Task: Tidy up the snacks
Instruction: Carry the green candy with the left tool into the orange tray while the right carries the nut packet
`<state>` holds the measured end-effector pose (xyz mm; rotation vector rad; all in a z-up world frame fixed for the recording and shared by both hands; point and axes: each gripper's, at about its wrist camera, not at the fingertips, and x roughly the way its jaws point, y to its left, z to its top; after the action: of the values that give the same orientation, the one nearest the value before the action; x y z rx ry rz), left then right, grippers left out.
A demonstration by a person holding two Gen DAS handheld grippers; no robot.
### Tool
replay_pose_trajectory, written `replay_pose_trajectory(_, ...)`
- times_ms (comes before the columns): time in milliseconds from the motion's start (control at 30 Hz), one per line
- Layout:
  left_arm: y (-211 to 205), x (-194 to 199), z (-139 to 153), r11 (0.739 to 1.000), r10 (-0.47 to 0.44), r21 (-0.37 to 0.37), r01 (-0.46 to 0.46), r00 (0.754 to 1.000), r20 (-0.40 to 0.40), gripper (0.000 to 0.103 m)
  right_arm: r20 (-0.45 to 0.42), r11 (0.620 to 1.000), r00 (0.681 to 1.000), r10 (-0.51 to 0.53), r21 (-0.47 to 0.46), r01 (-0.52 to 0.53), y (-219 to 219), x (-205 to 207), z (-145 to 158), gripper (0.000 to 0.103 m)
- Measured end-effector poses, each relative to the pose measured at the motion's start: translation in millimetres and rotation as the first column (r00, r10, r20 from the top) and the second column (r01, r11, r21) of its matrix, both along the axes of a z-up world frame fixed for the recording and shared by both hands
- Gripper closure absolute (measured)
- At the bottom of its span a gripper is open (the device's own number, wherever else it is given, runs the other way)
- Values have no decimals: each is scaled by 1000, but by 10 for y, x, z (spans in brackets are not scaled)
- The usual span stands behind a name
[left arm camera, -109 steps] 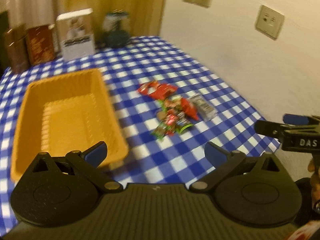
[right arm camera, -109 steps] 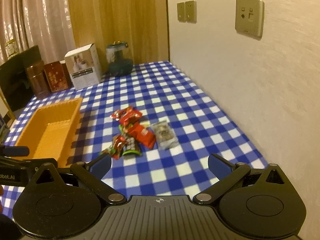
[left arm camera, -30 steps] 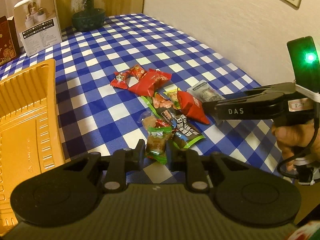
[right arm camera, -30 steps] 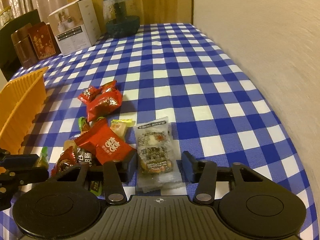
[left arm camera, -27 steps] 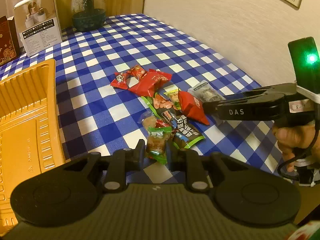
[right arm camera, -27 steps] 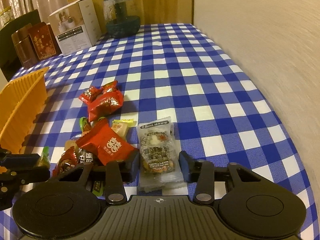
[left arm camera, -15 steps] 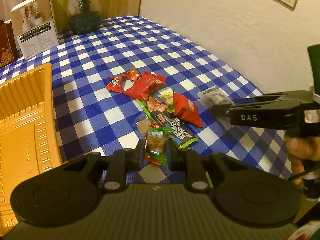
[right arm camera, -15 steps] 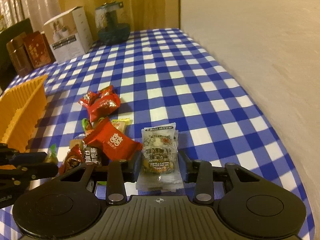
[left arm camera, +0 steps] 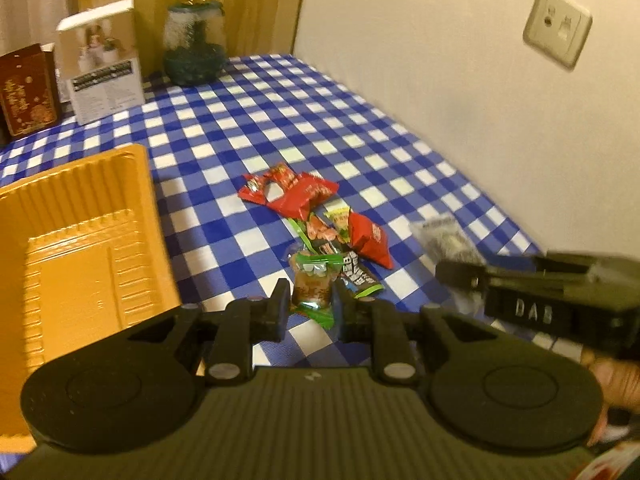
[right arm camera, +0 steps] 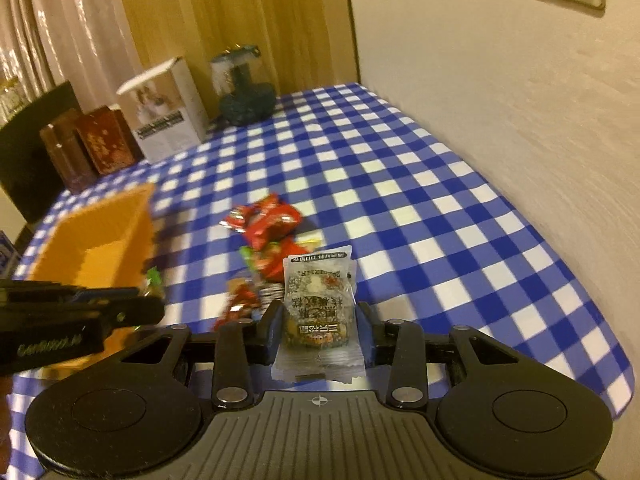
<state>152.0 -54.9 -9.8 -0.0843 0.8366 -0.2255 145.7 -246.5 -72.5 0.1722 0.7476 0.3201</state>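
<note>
My left gripper [left arm camera: 310,308] is shut on a small green-edged snack packet [left arm camera: 313,286], lifted off the checked cloth. My right gripper [right arm camera: 320,322] is shut on a clear packet of nut cake [right arm camera: 318,308], also raised above the table. In the left wrist view the right gripper [left arm camera: 460,272] shows at the right with the clear packet [left arm camera: 444,238] blurred in it. Several red and green snack packets [left arm camera: 316,216] lie in a loose pile mid-table. The orange tray [left arm camera: 76,256] lies to the left; it also shows in the right wrist view, orange tray [right arm camera: 96,240].
At the table's far end stand a white box [left arm camera: 102,60], dark red tins [left arm camera: 26,90] and a glass jar [left arm camera: 194,46]. A wall [left arm camera: 460,80] with sockets runs along the right edge of the table. A hand [left arm camera: 616,380] holds the right gripper.
Both grippers have risen from the table with their packets. The right jaws closed onto the clear packet and lifted it off the cloth; the view widened to show more of the room.
</note>
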Motion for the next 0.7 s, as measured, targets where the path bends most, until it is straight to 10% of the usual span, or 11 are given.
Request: replay_pose_trajectory(700, 1010, -690, 474, 984, 162, 68, -163, 987, 21, 83, 75, 982, 980, 183, 33, -186, 1143, -623, 591, 64)
